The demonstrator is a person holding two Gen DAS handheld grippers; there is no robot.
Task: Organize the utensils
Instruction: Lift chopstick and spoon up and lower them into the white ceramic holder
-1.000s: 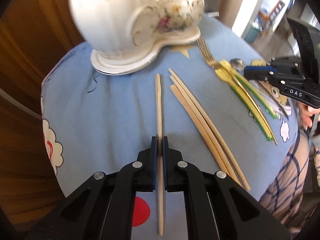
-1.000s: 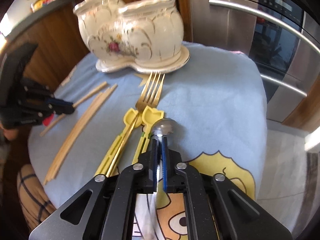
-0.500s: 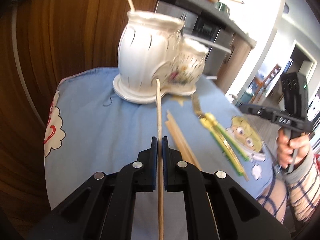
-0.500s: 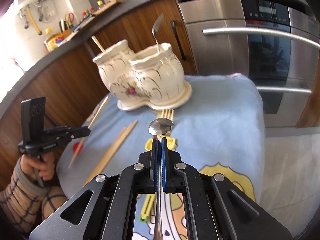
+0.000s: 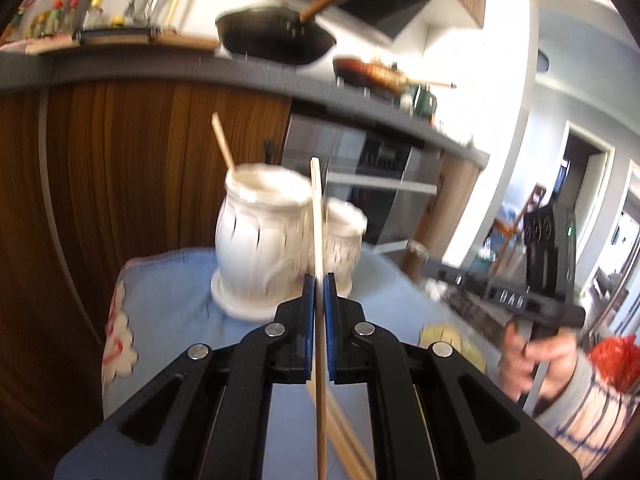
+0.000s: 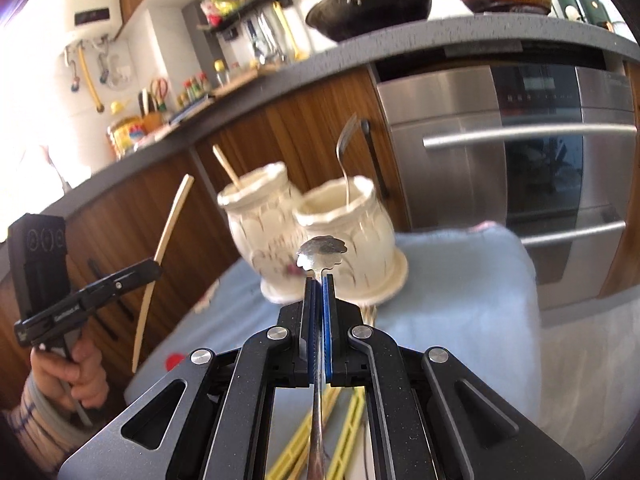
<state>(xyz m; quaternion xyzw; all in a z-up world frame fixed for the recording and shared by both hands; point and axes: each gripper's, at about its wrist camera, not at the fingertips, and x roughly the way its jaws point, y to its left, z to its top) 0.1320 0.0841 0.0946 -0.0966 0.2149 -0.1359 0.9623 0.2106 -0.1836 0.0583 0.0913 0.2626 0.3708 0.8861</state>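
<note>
The jaws of the left gripper (image 5: 319, 280) are closed on a pale wooden chopstick (image 5: 318, 216), whose long axis runs straight forward and up. Just ahead stands the cream ceramic double-pot utensil holder (image 5: 266, 240) on the blue-covered desk (image 5: 168, 304). The right gripper (image 6: 319, 280) clamps a thin silver spoon (image 6: 323, 251), bowl forward; the pot with a metal utensil (image 6: 344, 144) is directly ahead.

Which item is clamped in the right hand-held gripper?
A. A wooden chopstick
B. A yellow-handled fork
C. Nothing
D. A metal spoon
D: in the right wrist view the right hand-held gripper is shut on a metal spoon, its scalloped bowl sticking out past the pads.
</note>
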